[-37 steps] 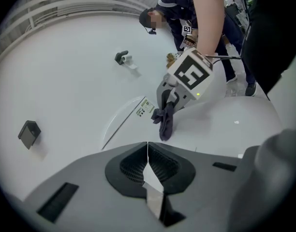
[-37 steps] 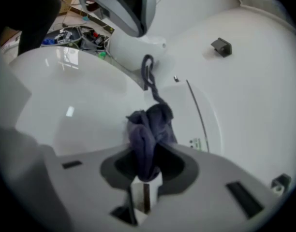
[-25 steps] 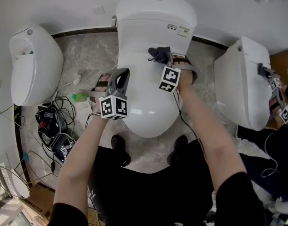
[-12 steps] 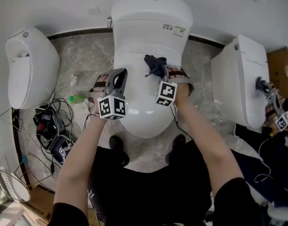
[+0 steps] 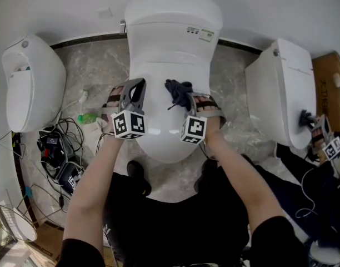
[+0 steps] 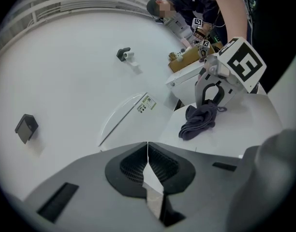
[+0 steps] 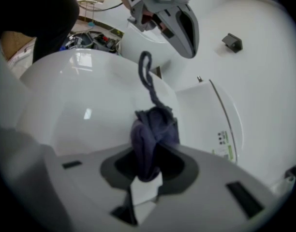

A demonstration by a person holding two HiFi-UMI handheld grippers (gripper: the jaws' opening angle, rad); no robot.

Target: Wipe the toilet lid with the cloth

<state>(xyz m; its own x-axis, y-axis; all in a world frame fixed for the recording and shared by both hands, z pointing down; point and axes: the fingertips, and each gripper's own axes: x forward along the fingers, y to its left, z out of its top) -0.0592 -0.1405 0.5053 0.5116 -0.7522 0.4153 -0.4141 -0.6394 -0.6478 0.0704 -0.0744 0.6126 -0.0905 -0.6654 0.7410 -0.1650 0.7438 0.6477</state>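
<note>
The white toilet (image 5: 173, 21) fills the middle of the head view, its tank ahead of both tongs and its closed toilet lid (image 5: 159, 133) directly under them. Two more white toilets stand well out to either side, one (image 5: 31, 82) beyond the left tong and one (image 5: 281, 88) beyond the right. A tangle of cables (image 5: 61, 146) lies on the floor outboard of the left tong.

The dark blue cloth (image 5: 178, 88) hangs bunched from the tip of the right gripper (image 5: 188, 100) and rests on the rear half of the lid, just ahead of that tong's marker cube. In the right gripper view the jaws are clamped on a fold of the cloth (image 7: 150, 134), and a thin loop of it trails forward over the lid.

The left gripper (image 5: 135, 89) hovers beside the lid's left edge, level with the right one. Its jaws are pressed together with nothing between them.

Over the last second the right tong and the cloth have come back from the hinge line near the tank toward the person, while the left tong has kept its place. That reads as a pull stroke down the lid's right side, so wiping seems to be under way. The front of the lid and its left half, nearer the idle tong, probably remain to be covered.
</note>
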